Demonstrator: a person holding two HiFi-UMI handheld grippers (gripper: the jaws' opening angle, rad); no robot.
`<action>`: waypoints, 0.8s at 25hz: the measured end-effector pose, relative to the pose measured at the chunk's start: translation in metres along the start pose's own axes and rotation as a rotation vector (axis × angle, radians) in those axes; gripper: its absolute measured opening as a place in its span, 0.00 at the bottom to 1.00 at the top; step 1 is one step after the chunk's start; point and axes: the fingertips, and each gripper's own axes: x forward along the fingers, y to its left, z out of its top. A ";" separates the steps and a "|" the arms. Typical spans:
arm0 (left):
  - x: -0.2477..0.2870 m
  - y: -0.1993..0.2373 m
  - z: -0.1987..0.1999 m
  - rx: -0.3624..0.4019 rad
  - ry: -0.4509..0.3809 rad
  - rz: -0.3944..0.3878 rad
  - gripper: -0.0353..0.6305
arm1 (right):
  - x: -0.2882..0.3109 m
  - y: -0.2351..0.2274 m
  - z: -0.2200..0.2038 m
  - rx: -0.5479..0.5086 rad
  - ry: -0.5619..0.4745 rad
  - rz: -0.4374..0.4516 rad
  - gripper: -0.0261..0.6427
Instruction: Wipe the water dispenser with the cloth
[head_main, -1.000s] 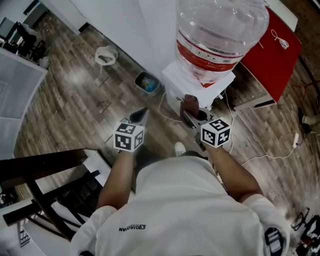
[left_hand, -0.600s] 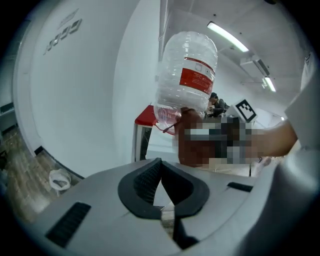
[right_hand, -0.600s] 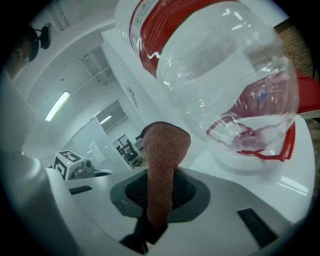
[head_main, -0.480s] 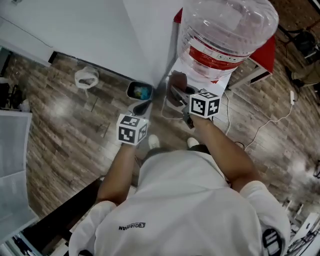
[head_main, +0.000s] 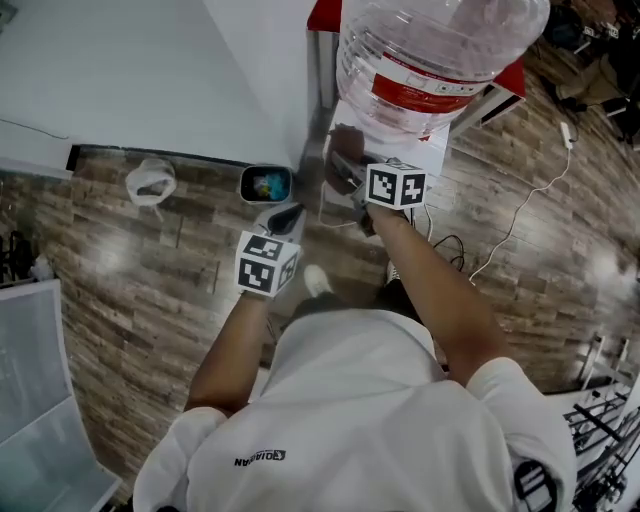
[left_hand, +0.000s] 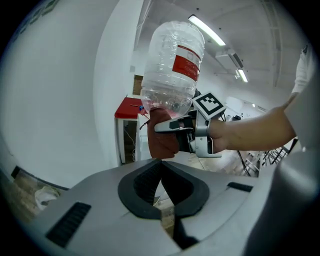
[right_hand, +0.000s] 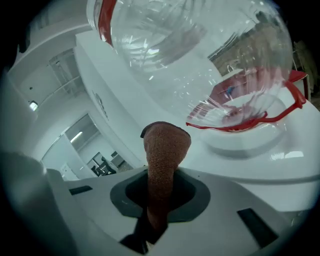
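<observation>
The white water dispenser (right_hand: 250, 150) stands on the wood-plank floor (head_main: 130, 260) against a white wall (head_main: 150, 70). It carries a large clear upturned plastic bottle with a red label (head_main: 440, 40). The reddish-brown knitted cloth (right_hand: 162, 150) is pinched in our right tongs (right_hand: 159, 192), whose jaws are clamped on it. The cloth stands up out of them, and its folded top is close to the dispenser's upper casing, just beneath the bottle's shoulder. We cannot tell whether it touches the casing. Our left tongs (left_hand: 160, 172) are closed with nothing between them. We hold them apart from the dispenser, lower than the right tongs and to their left, pointing toward it. A small round bin with blue contents (head_main: 266, 184) sits on the floor beside the dispenser. A thin white cable (head_main: 520, 215) trails over the planks on the right.
</observation>
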 end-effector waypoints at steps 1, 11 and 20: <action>0.001 -0.003 -0.003 0.004 0.009 -0.015 0.04 | -0.004 -0.004 -0.001 0.007 -0.007 -0.013 0.12; 0.019 -0.015 -0.005 0.036 0.035 -0.092 0.04 | -0.061 -0.053 0.003 0.055 -0.096 -0.141 0.12; 0.026 -0.024 -0.003 0.074 0.046 -0.135 0.04 | -0.116 -0.092 0.006 0.090 -0.189 -0.243 0.12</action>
